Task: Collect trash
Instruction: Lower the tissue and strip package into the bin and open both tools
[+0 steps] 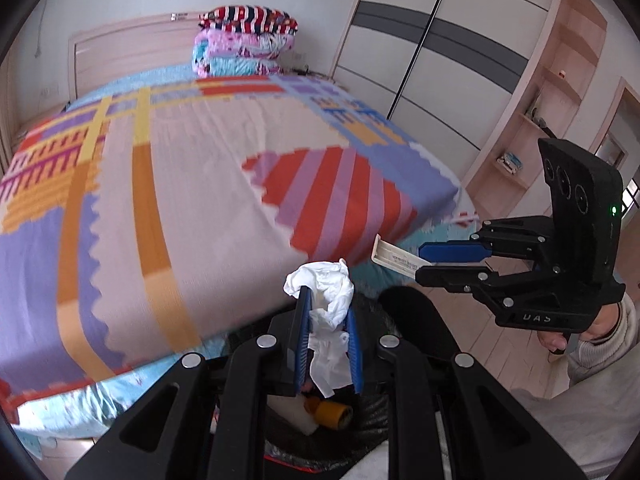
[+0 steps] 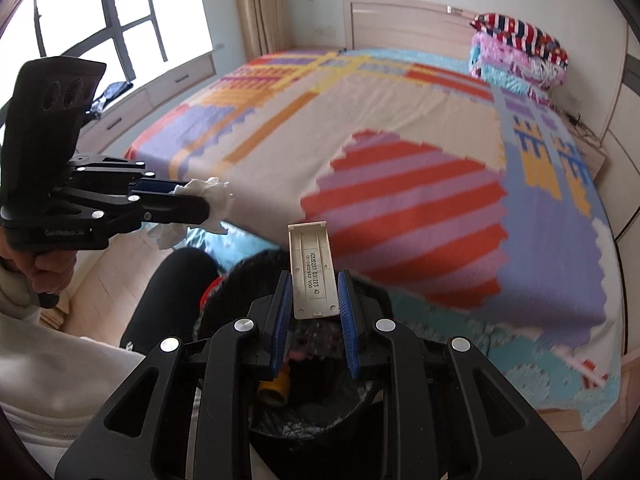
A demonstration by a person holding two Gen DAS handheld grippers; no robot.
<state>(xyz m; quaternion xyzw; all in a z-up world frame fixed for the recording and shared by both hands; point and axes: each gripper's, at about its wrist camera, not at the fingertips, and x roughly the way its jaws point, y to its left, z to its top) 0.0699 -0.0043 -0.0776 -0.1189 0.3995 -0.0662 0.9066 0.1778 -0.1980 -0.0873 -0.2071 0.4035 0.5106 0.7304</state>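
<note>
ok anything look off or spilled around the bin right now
Nothing spilled. The left hand-held gripper grips a crumpled tissue and the right hand-held gripper a beige plastic cover, both above the black bin, which already holds trash.

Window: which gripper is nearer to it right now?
Left. The left gripper, shut on the tissue, is on the window side of the pair. The right gripper, holding the plastic cover, is beside it, farther from the window.

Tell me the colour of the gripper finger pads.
Blue pads, clearest in the right wrist view.
</note>
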